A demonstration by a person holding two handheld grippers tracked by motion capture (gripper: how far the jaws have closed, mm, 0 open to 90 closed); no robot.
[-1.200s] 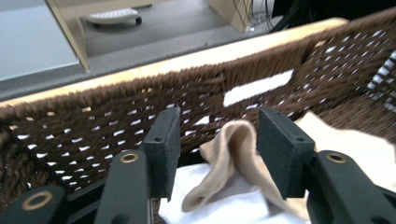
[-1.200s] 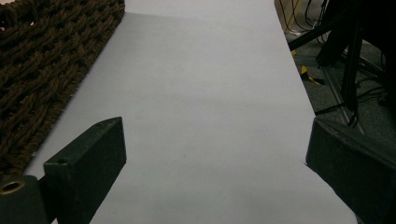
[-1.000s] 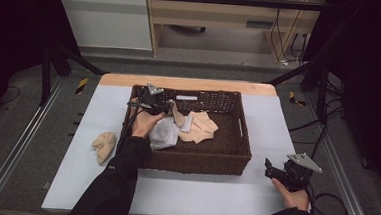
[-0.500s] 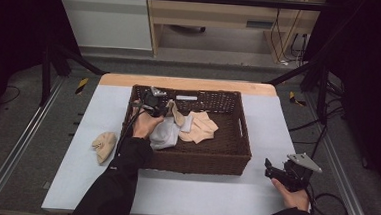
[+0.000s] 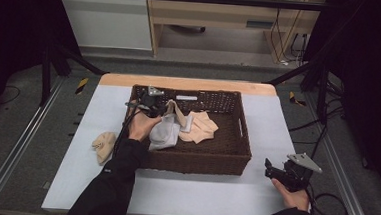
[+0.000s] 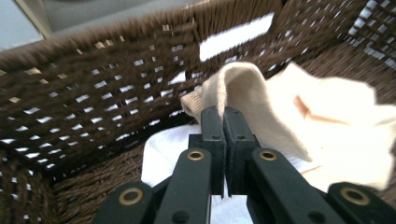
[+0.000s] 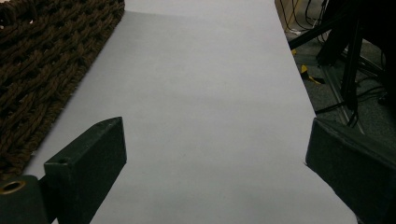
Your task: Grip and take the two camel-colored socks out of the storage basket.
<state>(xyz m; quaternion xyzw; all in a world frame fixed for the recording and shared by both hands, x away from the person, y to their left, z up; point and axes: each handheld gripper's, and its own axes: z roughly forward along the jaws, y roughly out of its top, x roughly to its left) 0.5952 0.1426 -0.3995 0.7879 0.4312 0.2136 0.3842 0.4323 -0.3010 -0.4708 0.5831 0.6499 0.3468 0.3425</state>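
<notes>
My right claw point(image 5: 271, 171) sits nearest me on the white desk point(image 5: 198, 198), just off the basket's point(image 5: 195, 164) near right corner, with its jaws spread wide and nothing between them. In the right gripper view the desk runs bare between the two black jaws, and the basket's brown woven wall point(image 7: 42, 70) rises along the left edge.

My left arm, in a dark sleeve point(image 5: 111, 183), reaches over the basket's near left corner. On the desk just outside the basket's left wall lies a small crumpled tan sock point(image 5: 104, 145), apart from everything else.

Inside the basket, toward its left half, my left claw point(image 5: 164, 108) is pressed together on a cream sock point(image 6: 243, 93). In the left gripper view the two jaws meet tight on a fold of it, and the cloth arches up over the tips like a soft loop, with its ribbed cuff end hanging toward the basket's far wall. The fabric is a pale beige knit, plain and limp. From the high view this sock point(image 5: 178, 114) stands lifted a little above the basket's floor.

Under and beside it, a light grey-white sock point(image 5: 164, 133) lies on the basket's floor near my hand, and a peach-coloured sock point(image 5: 202, 128) lies spread toward the basket's middle.

The basket's far wall carries a small white label point(image 5: 186, 98).
</notes>
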